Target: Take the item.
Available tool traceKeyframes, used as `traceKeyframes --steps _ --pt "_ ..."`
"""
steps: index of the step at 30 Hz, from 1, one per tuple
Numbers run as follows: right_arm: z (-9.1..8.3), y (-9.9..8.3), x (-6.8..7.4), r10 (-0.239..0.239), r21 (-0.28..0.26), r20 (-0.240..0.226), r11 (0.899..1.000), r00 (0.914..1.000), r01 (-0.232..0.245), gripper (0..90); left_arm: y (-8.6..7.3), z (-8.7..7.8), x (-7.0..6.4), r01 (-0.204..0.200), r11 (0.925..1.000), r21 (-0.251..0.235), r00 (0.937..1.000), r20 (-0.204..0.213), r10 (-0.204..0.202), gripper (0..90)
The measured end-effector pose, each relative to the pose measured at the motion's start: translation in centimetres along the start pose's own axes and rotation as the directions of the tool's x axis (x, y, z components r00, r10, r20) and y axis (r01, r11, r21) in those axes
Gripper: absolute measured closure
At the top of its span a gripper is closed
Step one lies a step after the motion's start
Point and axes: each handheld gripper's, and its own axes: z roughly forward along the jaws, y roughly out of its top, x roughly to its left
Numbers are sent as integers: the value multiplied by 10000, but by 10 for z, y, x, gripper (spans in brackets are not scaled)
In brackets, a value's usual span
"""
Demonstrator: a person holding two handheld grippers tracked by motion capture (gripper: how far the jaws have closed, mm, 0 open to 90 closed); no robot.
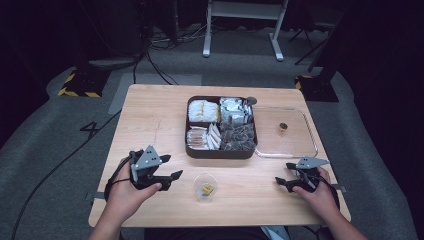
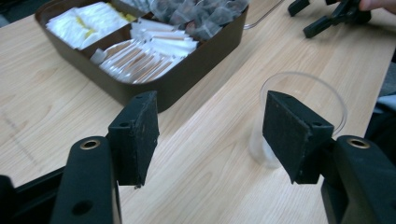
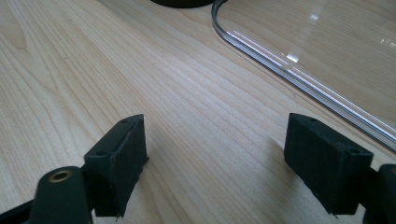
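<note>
A small clear plastic cup [image 1: 205, 187] stands upright on the bench [image 1: 150, 120] near its front edge, at about 6 o'clock from the dark compartment tray [image 1: 220, 150] and between the two tools. A small yellow item lies in the bottom of the cup. The left tool [image 1: 170, 176] rests at 9 o'clock of the cup, jaws spread wide and holding nothing; in the left gripper view the cup [image 2: 299, 116] sits just beyond its right-hand jaw, apart from it. The right tool [image 1: 283, 182] lies at 3 o'clock, well apart from the cup, also wide open and empty, with the rim of a clear lid [image 3: 299, 74] ahead of it.

The cup looks thin-walled, very light and easy to crush or tip, and its smooth sides are probably slippery. A gentle squeeze across the wall around mid-height, just below the rim, seems the safest hold; pinching hard would likely buckle it.

The tray holds white sachets [image 2: 144, 53] and darker wrapped packets [image 1: 239, 136]; any print on them is too small to read, and no brand shows.
</note>
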Motion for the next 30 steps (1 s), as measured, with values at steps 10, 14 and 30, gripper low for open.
traceKeyframes --steps 10,14,30 --pt "0 0 0 -2 -6 -3 10000 10000 2 213 -21 -5 8 240 9995 189 9962 -838 -223 330" --pt "0 0 0 1 -5 -6 10000 10000 -1 213 -32 -6 16 816 9958 407 9859 -1498 -747 338" --pt "0 0 0 3 -1 -1 10000 10000 -3 212 -74 3 44 1391 9831 1189 9813 -1497 -1208 298"
